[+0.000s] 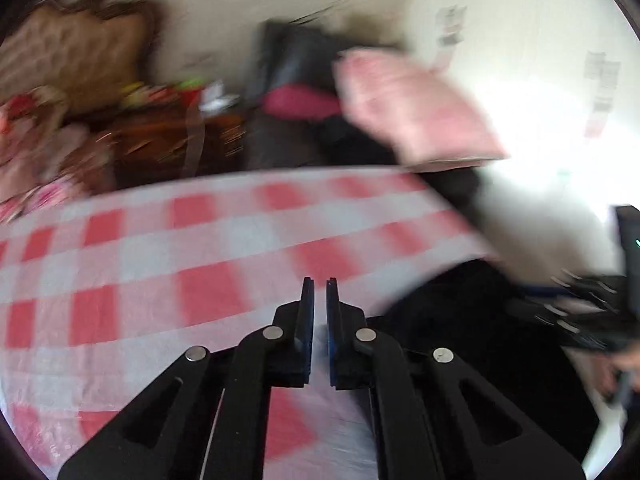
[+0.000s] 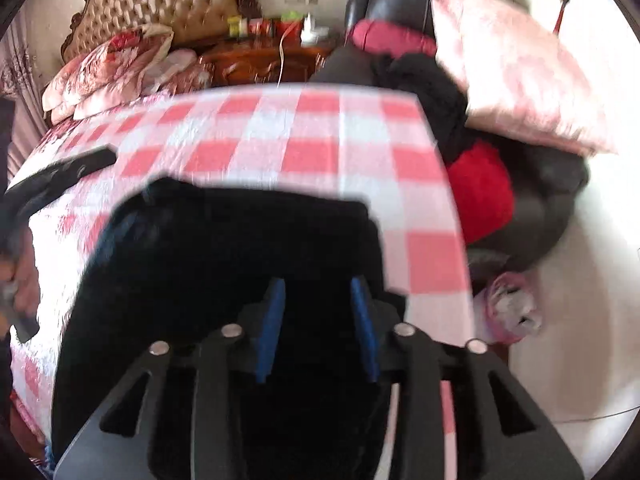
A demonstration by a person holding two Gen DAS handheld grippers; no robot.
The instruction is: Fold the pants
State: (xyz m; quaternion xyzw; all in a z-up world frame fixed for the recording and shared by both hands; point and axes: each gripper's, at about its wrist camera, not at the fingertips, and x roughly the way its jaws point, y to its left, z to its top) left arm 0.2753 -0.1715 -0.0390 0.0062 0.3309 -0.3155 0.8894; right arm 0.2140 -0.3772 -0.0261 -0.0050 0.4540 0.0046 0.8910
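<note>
While both views are blurred, the black pants [image 2: 224, 264] are seen lying flat on the red-and-white checked cloth [image 2: 304, 140], at its near edge in the right wrist view. The cloth is spread over what may be a desk or a bed; which cannot be told. The right tool [image 2: 319, 328] is held over the pants with its blue-padded fingers [image 2: 272, 328] clearly apart and nothing gripped between them; whether the pads touch the fabric cannot be told. The left tool [image 1: 319, 312] is held above the checked cloth, just left of the pants [image 1: 472, 328], with its fingers nearly together, a thin gap left between them, and nothing clamped. In the right wrist view the left tool [image 2: 60, 176] is seen as a dark shape at the far left edge of the cloth, beyond the pants. Behind the cloth a tufted headboard [image 2: 160, 0], pink pillows [image 2: 112, 64] and a wooden nightstand [image 2: 264, 60] are seen. To the right of the cloth a black chair [image 2: 392, 0] is seen with a pink cushion [image 2: 516, 68] and red fabric [image 2: 480, 188] piled near it.
</note>
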